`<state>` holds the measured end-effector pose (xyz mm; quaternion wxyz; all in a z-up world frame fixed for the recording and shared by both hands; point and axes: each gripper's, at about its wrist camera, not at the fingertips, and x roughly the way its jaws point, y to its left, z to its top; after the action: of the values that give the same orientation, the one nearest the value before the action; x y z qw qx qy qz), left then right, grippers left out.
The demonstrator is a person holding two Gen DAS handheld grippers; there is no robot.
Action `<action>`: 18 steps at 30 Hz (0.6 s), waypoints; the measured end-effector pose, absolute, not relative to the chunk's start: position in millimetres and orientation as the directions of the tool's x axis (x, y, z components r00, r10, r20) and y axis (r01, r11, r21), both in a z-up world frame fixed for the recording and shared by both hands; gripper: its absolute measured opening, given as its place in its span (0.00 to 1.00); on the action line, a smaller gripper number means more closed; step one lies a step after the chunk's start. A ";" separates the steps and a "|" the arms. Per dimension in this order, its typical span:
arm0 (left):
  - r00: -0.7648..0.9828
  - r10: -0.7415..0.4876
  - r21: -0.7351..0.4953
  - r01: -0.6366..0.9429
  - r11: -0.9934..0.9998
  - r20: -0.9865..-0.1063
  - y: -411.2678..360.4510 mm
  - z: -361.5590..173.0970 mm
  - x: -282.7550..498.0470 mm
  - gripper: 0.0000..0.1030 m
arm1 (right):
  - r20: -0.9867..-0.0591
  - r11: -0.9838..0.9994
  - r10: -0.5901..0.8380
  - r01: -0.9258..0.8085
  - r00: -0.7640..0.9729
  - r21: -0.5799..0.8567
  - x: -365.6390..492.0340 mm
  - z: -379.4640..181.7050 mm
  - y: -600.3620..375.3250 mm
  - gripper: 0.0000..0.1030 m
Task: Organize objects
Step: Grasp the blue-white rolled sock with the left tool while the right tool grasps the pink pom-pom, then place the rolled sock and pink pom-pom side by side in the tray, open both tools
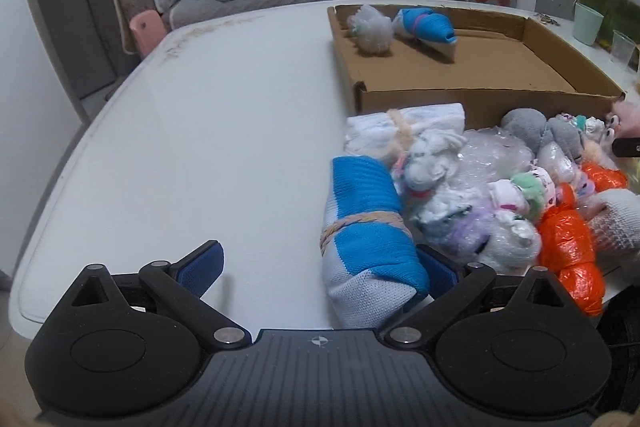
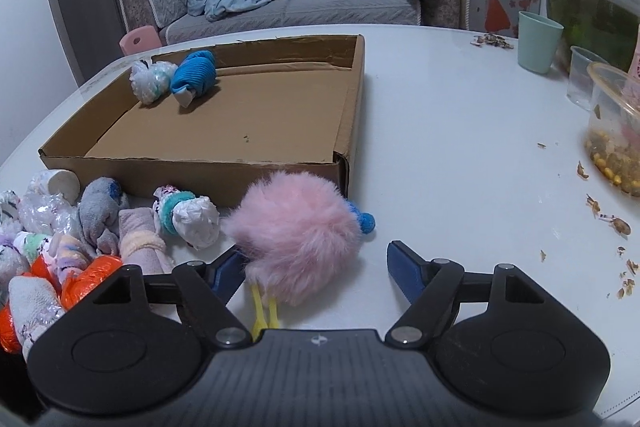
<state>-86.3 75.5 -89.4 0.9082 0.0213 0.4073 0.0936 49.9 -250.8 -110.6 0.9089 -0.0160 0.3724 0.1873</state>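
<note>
**Both pairs of fingers apart, each beside a soft bundle**

The fingers of the right gripper (image 2: 316,269) stand apart around the pink fluffy pompom (image 2: 294,233). The left pad touches the fur, or is just beside it, while the right pad has a clear gap to it, so the pompom is not clamped. It lies on the white table (image 2: 460,155), just in front of the near wall of the cardboard box (image 2: 192,173). Two thin yellow strands come out from under it toward the camera.

The left gripper (image 1: 316,267) is also wide open. The blue and white rolled sock (image 1: 370,247) lies against its right pad; the left pad is well apart from it. This sock is at the near edge of the pile of bundles (image 1: 480,195).

The box already holds a white bundle (image 2: 150,81) and a blue sock roll (image 2: 194,75) at its far corner; most of the floor is bare.

I judge the step in hand is to take the pompom. To do it well, centre it first, because now it sits toward the left pad. Close on the body of the ball, not only the loose fur, which can slip. Then lift it clearly over the near wall before releasing
</note>
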 end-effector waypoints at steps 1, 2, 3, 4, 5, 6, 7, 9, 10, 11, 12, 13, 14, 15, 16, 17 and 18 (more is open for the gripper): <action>0.651 0.185 0.112 -0.153 0.982 -0.736 77.2 -89.1 -86.7 0.98 | -0.682 0.929 0.331 -0.353 0.653 0.113 50.0 -110.4 -251.3 0.72; 0.652 0.181 0.109 -0.150 0.983 -0.736 78.1 -89.2 -86.7 0.98 | -0.683 0.928 0.332 -0.354 0.651 0.114 51.1 -110.7 -251.1 0.73; 0.655 0.178 0.110 -0.144 0.983 -0.735 78.1 -89.1 -86.0 0.97 | -0.682 0.929 0.330 -0.354 0.652 0.110 51.2 -111.0 -250.8 0.73; 0.660 0.177 0.116 -0.137 0.984 -0.730 77.1 -88.9 -84.5 0.96 | -0.682 0.929 0.329 -0.355 0.654 0.108 51.8 -111.2 -250.0 0.74; 0.664 0.176 0.122 -0.128 0.984 -0.727 75.8 -88.4 -82.5 0.95 | -0.680 0.928 0.330 -0.356 0.655 0.108 52.1 -111.5 -249.7 0.75; 0.667 0.171 0.125 -0.117 0.985 -0.725 74.4 -88.1 -80.3 0.91 | -0.679 0.928 0.330 -0.356 0.655 0.108 52.6 -111.7 -249.2 0.75; 0.670 0.158 0.122 -0.101 0.987 -0.725 73.2 -88.5 -77.9 0.85 | -0.679 0.929 0.329 -0.355 0.657 0.106 53.0 -111.6 -248.5 0.76; 0.656 0.136 0.108 -0.084 0.991 -0.742 73.4 -91.5 -72.7 0.78 | -0.678 0.930 0.319 -0.356 0.663 0.090 52.3 -112.3 -246.8 0.75; 0.661 0.121 0.090 -0.080 0.993 -0.741 74.4 -91.0 -72.8 0.69 | -0.677 0.932 0.310 -0.355 0.668 0.077 51.7 -112.6 -246.0 0.72; 0.662 0.100 0.075 -0.067 0.995 -0.743 74.5 -90.5 -72.4 0.63 | -0.675 0.933 0.301 -0.354 0.673 0.063 50.9 -112.9 -245.4 0.68; 0.663 0.082 0.065 -0.051 0.997 -0.744 73.9 -89.7 -72.7 0.52 | -0.672 0.933 0.297 -0.355 0.678 0.055 50.1 -112.8 -245.6 0.66; 0.663 0.087 0.071 -0.051 0.996 -0.744 73.0 -89.1 -72.5 0.50 | -0.669 0.934 0.295 -0.353 0.682 0.052 49.5 -112.6 -246.5 0.60; 0.662 0.094 0.079 -0.052 0.996 -0.743 72.4 -89.0 -72.8 0.50 | -0.665 0.935 0.294 -0.352 0.686 0.050 49.2 -112.1 -247.2 0.50; 0.663 0.092 0.077 -0.052 0.996 -0.743 72.7 -88.8 -73.8 0.50 | -0.661 0.935 0.293 -0.351 0.690 0.047 49.0 -111.6 -248.0 0.44; 0.663 0.090 0.073 -0.054 0.996 -0.743 73.5 -88.2 -74.4 0.50 | -0.658 0.936 0.292 -0.350 0.694 0.047 48.9 -110.9 -248.9 0.39; 0.663 0.094 0.073 -0.060 0.996 -0.743 74.5 -87.4 -75.5 0.50 | -0.658 0.936 0.293 -0.350 0.694 0.047 48.9 -110.3 -249.6 0.37; 0.665 0.098 0.073 -0.066 0.995 -0.740 75.8 -86.2 -76.2 0.50 | -0.658 0.934 0.296 -0.353 0.693 0.049 48.3 -109.6 -250.5 0.36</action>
<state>-76.2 75.8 -86.2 0.9122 0.0198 0.4068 0.0450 48.3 -250.5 -109.6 0.9191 -0.0406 0.3499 0.1764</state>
